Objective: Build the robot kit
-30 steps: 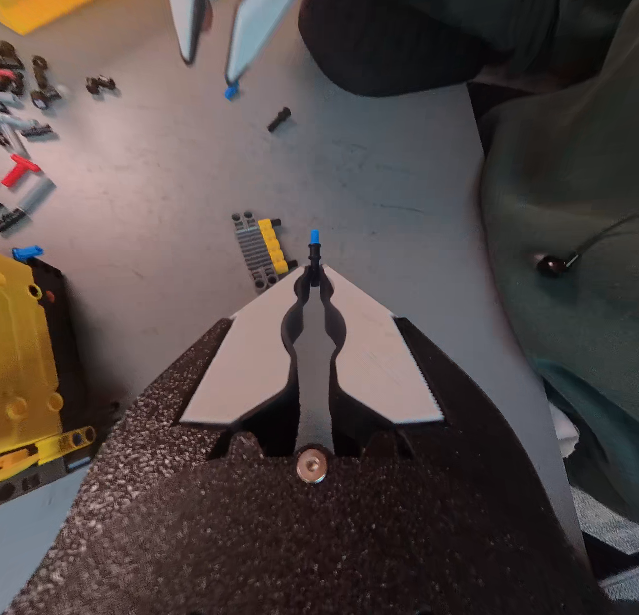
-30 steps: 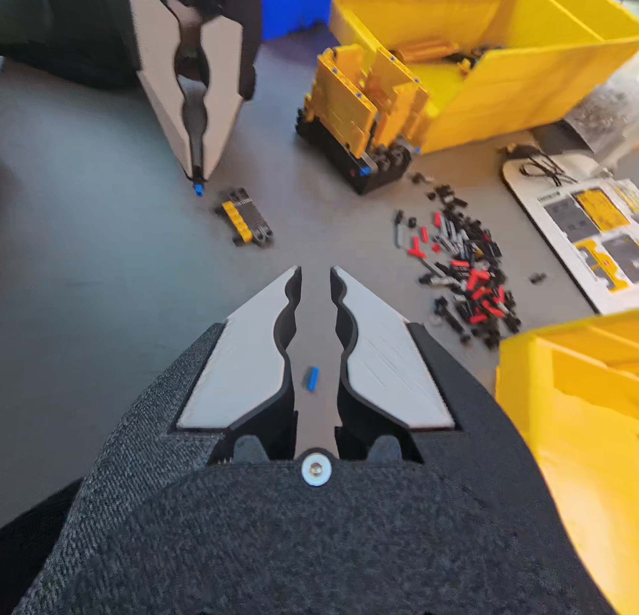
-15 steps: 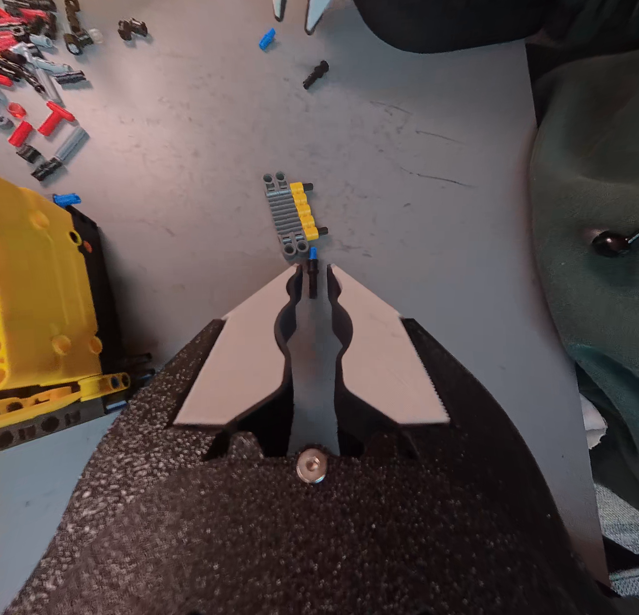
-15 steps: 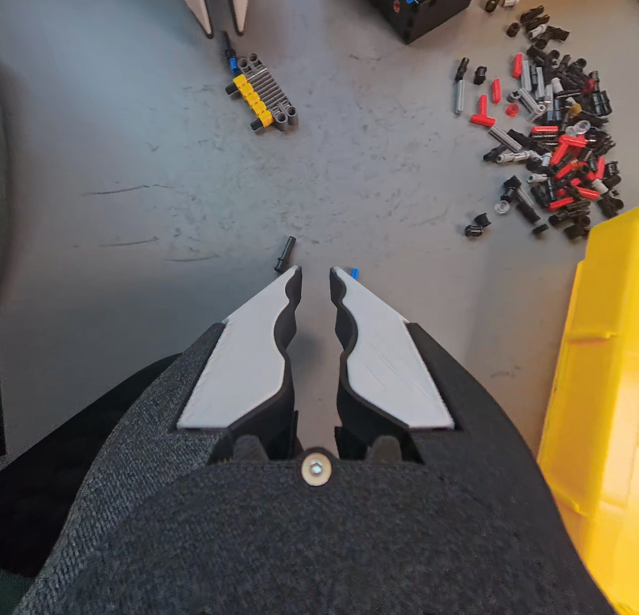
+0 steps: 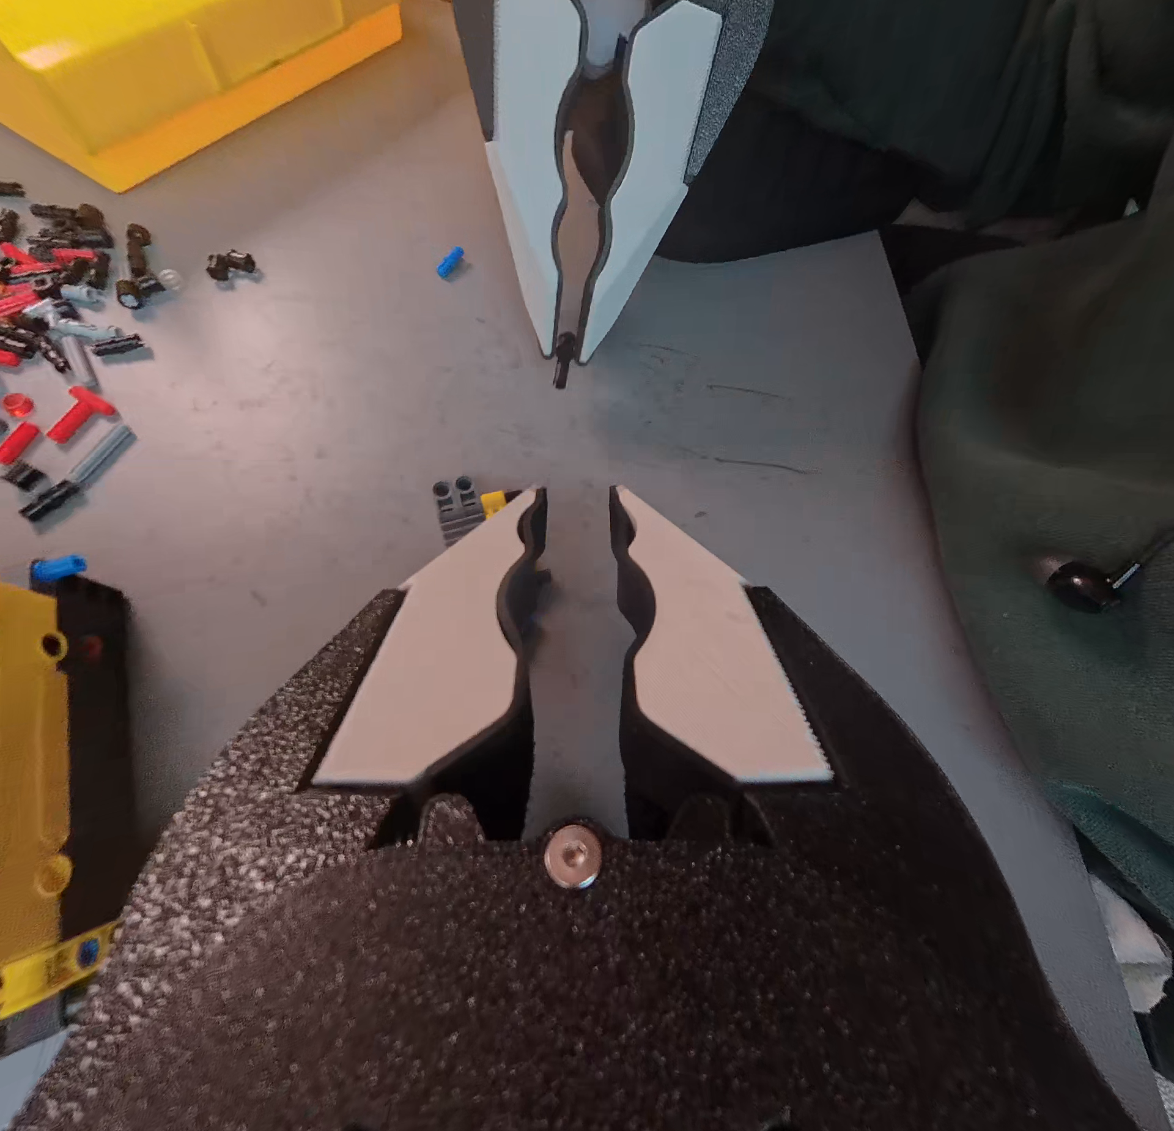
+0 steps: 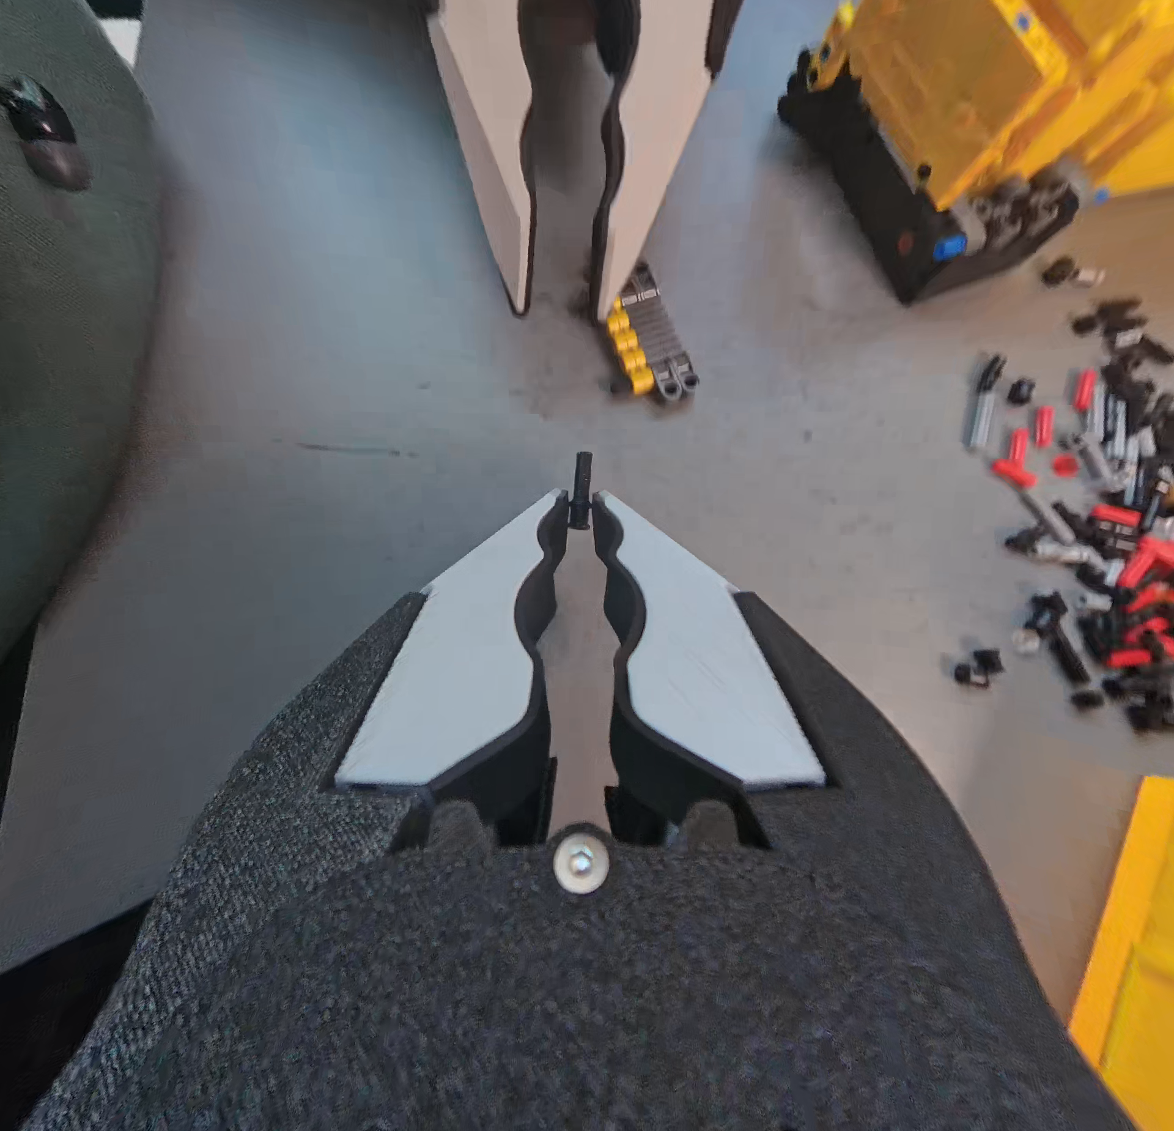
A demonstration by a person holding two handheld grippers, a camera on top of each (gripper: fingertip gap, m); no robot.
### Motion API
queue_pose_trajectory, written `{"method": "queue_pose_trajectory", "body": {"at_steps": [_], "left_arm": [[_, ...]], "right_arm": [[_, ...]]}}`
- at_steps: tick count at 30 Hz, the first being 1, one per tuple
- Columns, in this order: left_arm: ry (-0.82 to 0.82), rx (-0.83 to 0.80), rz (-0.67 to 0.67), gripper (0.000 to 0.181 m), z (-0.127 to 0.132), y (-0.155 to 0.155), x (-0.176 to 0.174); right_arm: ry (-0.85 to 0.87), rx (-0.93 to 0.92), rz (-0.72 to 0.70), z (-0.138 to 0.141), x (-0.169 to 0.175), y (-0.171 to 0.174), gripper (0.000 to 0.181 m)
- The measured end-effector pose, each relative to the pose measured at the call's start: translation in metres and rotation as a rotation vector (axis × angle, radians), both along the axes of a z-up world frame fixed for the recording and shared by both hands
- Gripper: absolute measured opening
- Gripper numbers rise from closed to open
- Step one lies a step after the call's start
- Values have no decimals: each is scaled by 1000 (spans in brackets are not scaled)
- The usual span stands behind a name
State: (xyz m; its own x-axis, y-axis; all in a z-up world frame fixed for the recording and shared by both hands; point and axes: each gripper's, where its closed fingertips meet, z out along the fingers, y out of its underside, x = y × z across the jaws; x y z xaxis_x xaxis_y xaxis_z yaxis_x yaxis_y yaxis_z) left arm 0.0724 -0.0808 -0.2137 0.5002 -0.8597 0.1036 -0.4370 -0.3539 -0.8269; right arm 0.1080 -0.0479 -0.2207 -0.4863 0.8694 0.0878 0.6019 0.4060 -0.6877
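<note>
Right gripper (image 6: 579, 497) pinching black pin (image 6: 581, 487), left gripper (image 5: 575, 490) parted (empty), beside grey-yellow assembly (image 5: 458, 508)

The left tongs (image 5: 575, 497) hide most of the grey-and-yellow brick assembly (image 5: 458, 508); the yellow-and-black model (image 5: 44, 751) is cut off and blurred.

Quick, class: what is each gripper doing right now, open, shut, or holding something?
Left gripper: open, holding nothing, beside the grey and yellow brick piece.
Right gripper: shut on a small black pin.
</note>
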Motion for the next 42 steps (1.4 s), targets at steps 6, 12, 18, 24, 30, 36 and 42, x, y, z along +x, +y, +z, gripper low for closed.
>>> {"method": "queue_pose_trajectory", "body": {"at_steps": [6,12,18,24,30,36,42], "left_arm": [[52,5,-46,9,-7,-8,12],[87,4,-49,8,-12,-9,11],[172,5,-58,9,-24,-11,9],[204,8,-40,7,-28,-8,6],[208,8,-26,3,-29,-6,5],[208,1,-9,3,-28,-5,0],[207,-5,2,6,-28,-4,-4]], "right_arm": [[98,53,103,10,-27,-34,7],[79,64,120,2,-31,-40,7],[22,103,104,-12,-32,-37,7],[-4,105,88,-18,-34,-37,7],[24,70,2,1,-22,-6,19],[-39,74,-287,6,27,76,19],[-138,64,-332,-19,41,88,11]]}}
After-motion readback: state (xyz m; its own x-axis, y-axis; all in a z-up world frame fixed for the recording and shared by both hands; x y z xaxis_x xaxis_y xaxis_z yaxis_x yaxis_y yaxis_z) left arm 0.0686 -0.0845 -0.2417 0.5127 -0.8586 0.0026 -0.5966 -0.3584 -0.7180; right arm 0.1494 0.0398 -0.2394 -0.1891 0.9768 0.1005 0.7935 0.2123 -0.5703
